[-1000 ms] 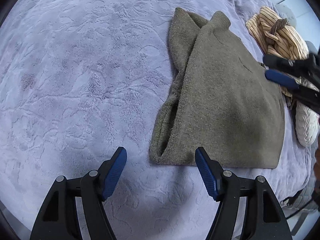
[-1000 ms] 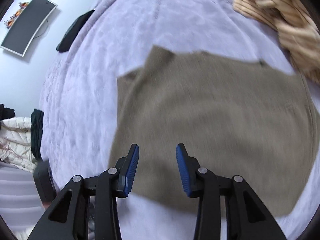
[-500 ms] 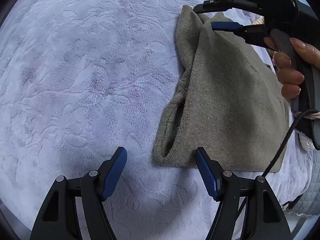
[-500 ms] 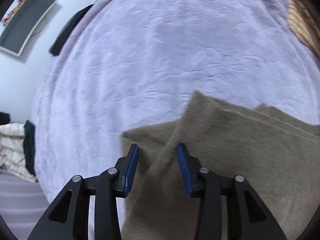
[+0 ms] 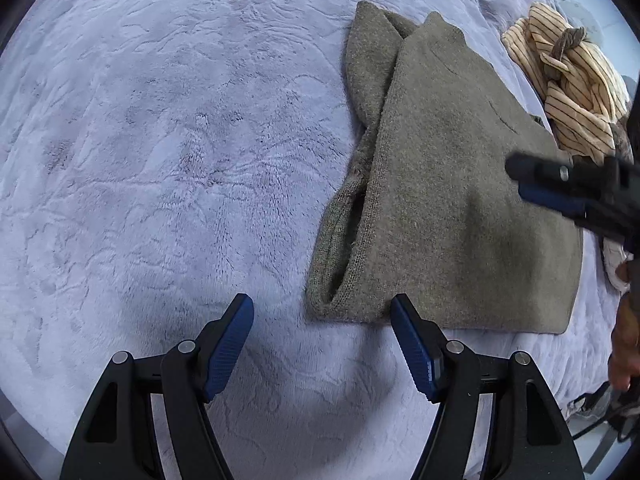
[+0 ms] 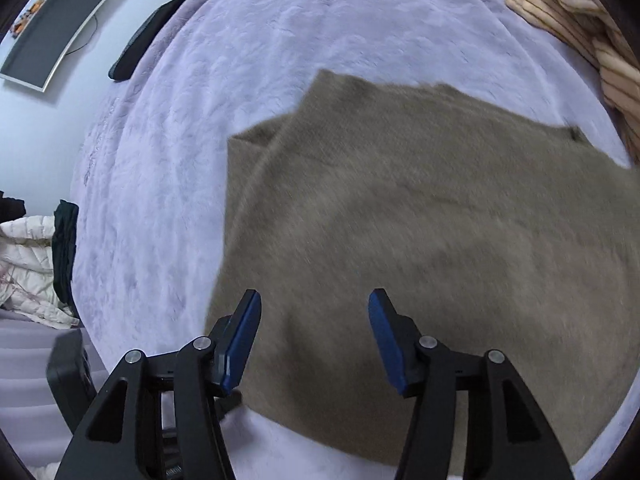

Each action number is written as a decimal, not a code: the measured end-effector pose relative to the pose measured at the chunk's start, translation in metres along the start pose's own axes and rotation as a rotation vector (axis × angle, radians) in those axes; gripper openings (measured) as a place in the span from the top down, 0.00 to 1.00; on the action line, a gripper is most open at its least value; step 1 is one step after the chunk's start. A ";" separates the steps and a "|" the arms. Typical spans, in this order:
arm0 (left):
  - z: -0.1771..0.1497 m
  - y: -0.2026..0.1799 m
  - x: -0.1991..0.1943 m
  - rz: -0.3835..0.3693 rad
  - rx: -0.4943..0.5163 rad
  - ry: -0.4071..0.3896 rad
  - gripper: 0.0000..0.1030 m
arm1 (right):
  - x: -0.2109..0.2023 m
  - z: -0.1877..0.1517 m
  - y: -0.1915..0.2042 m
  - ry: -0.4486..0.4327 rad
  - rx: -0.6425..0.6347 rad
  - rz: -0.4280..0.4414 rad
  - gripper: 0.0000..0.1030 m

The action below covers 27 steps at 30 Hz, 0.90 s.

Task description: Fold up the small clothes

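Observation:
An olive-brown knit garment [image 5: 452, 200] lies folded on a lavender plush blanket [image 5: 160, 160], one sleeve tucked along its left side. My left gripper [image 5: 322, 310] hovers open at the garment's near left corner, with nothing between its blue pads. In the left wrist view my right gripper [image 5: 534, 184] reaches in from the right, above the garment's right part. In its own view the right gripper [image 6: 314, 308] hangs over the garment [image 6: 420, 220] near its left edge. Its jaws are opening and no cloth is pinched between them.
A beige striped garment [image 5: 572, 80] lies bunched past the olive one's far right corner. A dark flat object [image 6: 148, 36] rests on the blanket's far left. Off the bed are a monitor [image 6: 52, 28], a white quilted jacket [image 6: 24, 264] and a black box [image 6: 68, 372]. A hand [image 5: 624, 344] shows at the right edge.
The right gripper swung out to the garment's far end and came back over its right part, and its jaws now stand wider. The left gripper and the garment stayed put.

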State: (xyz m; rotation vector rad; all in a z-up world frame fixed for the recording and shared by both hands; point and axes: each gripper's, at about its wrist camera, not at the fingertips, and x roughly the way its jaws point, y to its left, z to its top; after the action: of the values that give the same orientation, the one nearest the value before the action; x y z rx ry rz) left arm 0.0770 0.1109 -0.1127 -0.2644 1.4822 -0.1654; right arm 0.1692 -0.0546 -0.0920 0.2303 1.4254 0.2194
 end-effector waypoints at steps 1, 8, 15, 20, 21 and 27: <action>-0.001 -0.001 -0.001 0.005 0.006 0.001 0.31 | 0.000 -0.012 -0.007 0.012 0.019 -0.009 0.42; -0.012 -0.010 -0.003 0.011 0.036 0.006 0.31 | -0.013 -0.096 -0.059 0.055 0.213 -0.037 0.42; -0.017 -0.018 -0.006 -0.229 -0.015 0.000 0.31 | -0.019 -0.135 -0.075 0.055 0.273 -0.030 0.42; -0.023 -0.023 0.009 -0.377 -0.067 0.011 0.31 | -0.006 -0.153 -0.082 0.076 0.264 -0.034 0.42; -0.024 -0.025 0.014 -0.399 -0.077 0.013 0.31 | -0.003 -0.156 -0.084 0.079 0.265 -0.031 0.42; -0.015 -0.038 0.038 -0.500 -0.165 -0.014 0.31 | 0.003 -0.163 -0.090 0.067 0.248 -0.008 0.39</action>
State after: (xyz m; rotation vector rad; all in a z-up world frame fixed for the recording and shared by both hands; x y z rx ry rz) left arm 0.0678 0.0630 -0.1397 -0.7676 1.3946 -0.4411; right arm 0.0086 -0.1356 -0.1415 0.4232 1.5199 0.0431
